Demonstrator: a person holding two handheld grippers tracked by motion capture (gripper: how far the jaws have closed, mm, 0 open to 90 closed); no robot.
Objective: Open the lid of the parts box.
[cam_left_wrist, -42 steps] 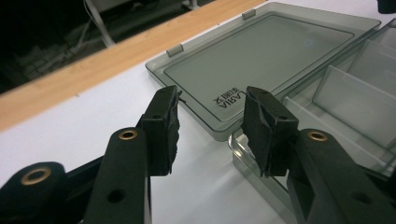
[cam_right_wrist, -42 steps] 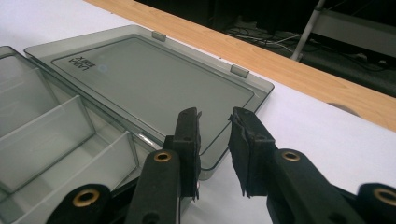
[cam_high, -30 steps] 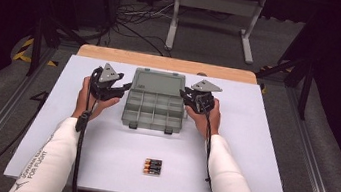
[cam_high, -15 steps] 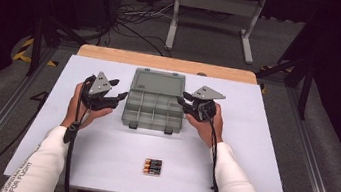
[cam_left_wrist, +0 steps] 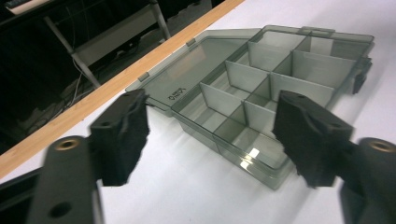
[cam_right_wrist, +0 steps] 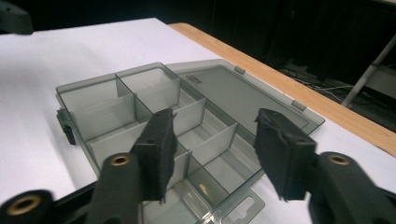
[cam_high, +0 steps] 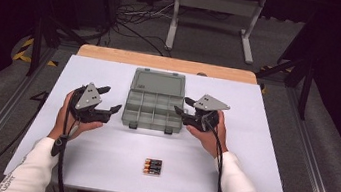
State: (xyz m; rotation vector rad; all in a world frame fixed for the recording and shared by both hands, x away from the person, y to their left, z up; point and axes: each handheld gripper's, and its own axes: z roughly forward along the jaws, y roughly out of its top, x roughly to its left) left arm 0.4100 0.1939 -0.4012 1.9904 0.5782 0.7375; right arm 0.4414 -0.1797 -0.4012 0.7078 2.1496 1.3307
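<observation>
A grey see-through compartment box (cam_high: 153,109) lies open on the white table, its lid (cam_high: 158,81) flat on the far side and its compartments empty. Three batteries (cam_high: 152,166) lie side by side near the front edge. My left gripper (cam_high: 113,99) hangs just left of the box and points at it, apart from it. My right gripper (cam_high: 182,104) hovers at the box's right edge. Both pairs of jaws have just been opening, with nothing between them. The box (cam_left_wrist: 261,93) lies beyond the left gripper (cam_left_wrist: 212,135), and under and beyond the right gripper (cam_right_wrist: 217,149) is the same box (cam_right_wrist: 140,102).
The white table top (cam_high: 260,159) has a wooden strip (cam_high: 163,62) along its far edge. Behind it stand a metal frame (cam_high: 216,4) and cables on a dark floor. Bare white surface lies on both sides of the box and around the batteries.
Both hands have drawn back from the box toward the near side, the left one also outward to the left. Both pairs of jaws stand wider than before.
</observation>
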